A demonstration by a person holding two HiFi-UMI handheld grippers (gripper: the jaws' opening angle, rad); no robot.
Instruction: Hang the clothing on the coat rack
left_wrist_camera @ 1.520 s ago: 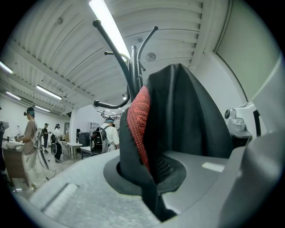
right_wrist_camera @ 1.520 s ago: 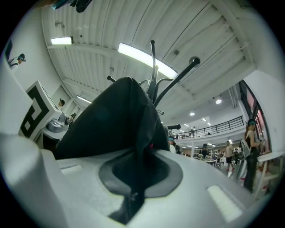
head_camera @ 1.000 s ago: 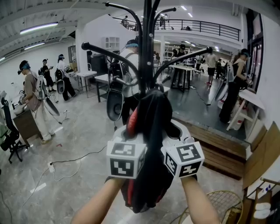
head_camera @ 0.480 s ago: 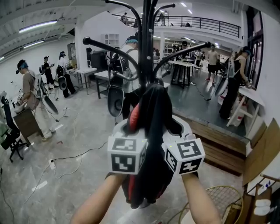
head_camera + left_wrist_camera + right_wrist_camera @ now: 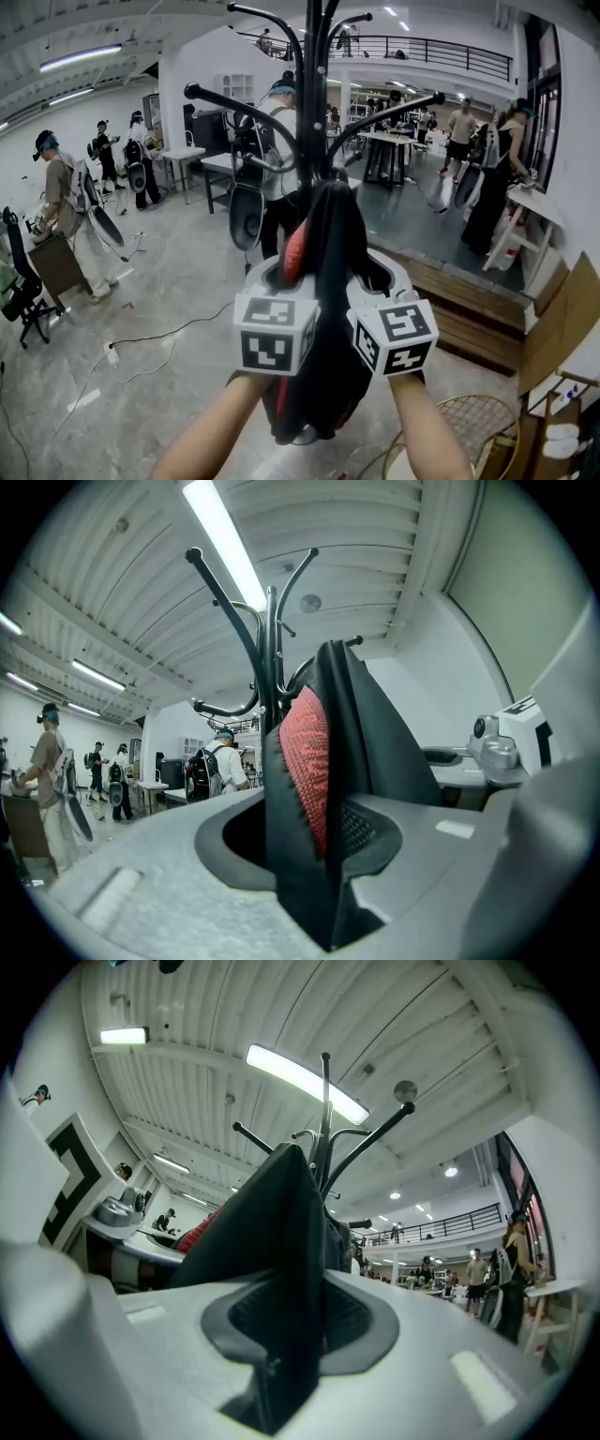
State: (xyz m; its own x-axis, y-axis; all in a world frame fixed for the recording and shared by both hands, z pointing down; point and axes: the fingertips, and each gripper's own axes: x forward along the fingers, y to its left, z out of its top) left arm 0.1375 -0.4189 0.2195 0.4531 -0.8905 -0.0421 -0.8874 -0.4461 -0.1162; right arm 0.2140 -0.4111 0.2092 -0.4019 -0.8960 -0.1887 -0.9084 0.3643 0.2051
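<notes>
Noting the garment (image 5: 328, 234): black with a red lining strip, draped down the pole of the coat rack (image 5: 312, 103), just below where its curved arms branch out. You cannot see which hook or arm carries it, because the top fold covers that spot. The upper edge of the head view cuts off the rack's top. Its base is hidden behind the cloth and your forearms (image 5: 211, 431). The garment's lower edge shows only in part, below the marker cubes (image 5: 272, 333).

Your left tool (image 5: 281, 274) sits at the garment's left side. Its jaws have just been opening and now stand apart. Cloth runs between them with a dark gap beside the fold, so nothing is clamped. The red mesh lining faces that tool's camera.

Your right tool (image 5: 377, 277) sits at the garment's right side, level with the other. Its jaws are closed on a black fold of the garment, pads tight against it on both sides.

People (image 5: 70, 216) stand well behind the rack, too small for detail.
</notes>
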